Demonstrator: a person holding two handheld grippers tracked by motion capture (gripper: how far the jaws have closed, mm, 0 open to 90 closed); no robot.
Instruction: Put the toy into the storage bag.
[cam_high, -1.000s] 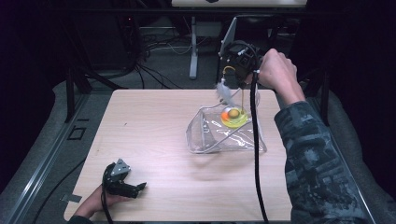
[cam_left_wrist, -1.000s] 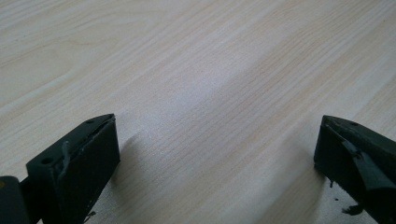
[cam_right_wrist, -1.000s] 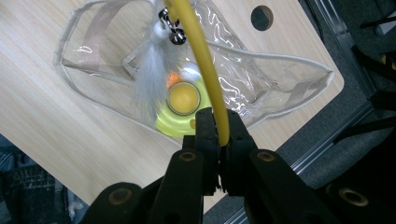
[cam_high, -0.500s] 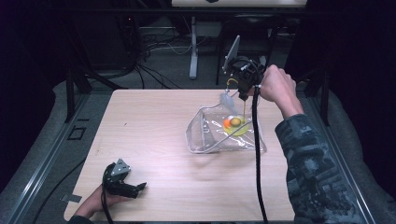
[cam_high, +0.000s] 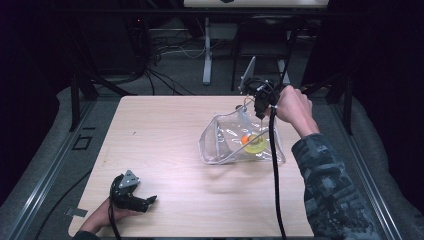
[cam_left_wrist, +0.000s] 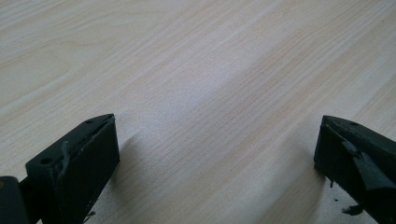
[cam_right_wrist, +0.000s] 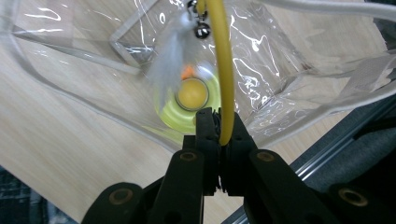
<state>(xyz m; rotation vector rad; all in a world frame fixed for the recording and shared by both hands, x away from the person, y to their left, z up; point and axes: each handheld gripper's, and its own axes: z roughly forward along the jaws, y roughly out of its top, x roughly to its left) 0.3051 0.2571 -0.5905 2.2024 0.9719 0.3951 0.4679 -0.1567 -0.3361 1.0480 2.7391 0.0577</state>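
A clear plastic bag (cam_high: 220, 145) lies open on the right half of the wooden table (cam_high: 165, 130). Inside it sits a yellow-green disc (cam_high: 254, 144) with an orange ball. My right gripper (cam_high: 257, 104) hangs over the bag's far mouth, pointing down. In the right gripper view it (cam_right_wrist: 218, 116) is shut on a thin yellow rod (cam_right_wrist: 225, 70). The rod carries a white feather (cam_right_wrist: 170, 60) and a small bell (cam_right_wrist: 201, 31), which dangle into the bag (cam_right_wrist: 93, 46) above the disc (cam_right_wrist: 187, 109). My left gripper (cam_high: 145, 201) rests at the table's front left. It (cam_left_wrist: 217, 135) stands open over bare wood.
The right gripper's black cable (cam_high: 274, 175) runs down across the bag's right side to the front edge. Metal rails (cam_high: 50, 175) border the table on both sides. Behind the table are stands and cables (cam_high: 206, 50) on the floor.
My right gripper has come down toward the bag, bringing the feather end of the rod into its mouth. The left gripper has stayed put.
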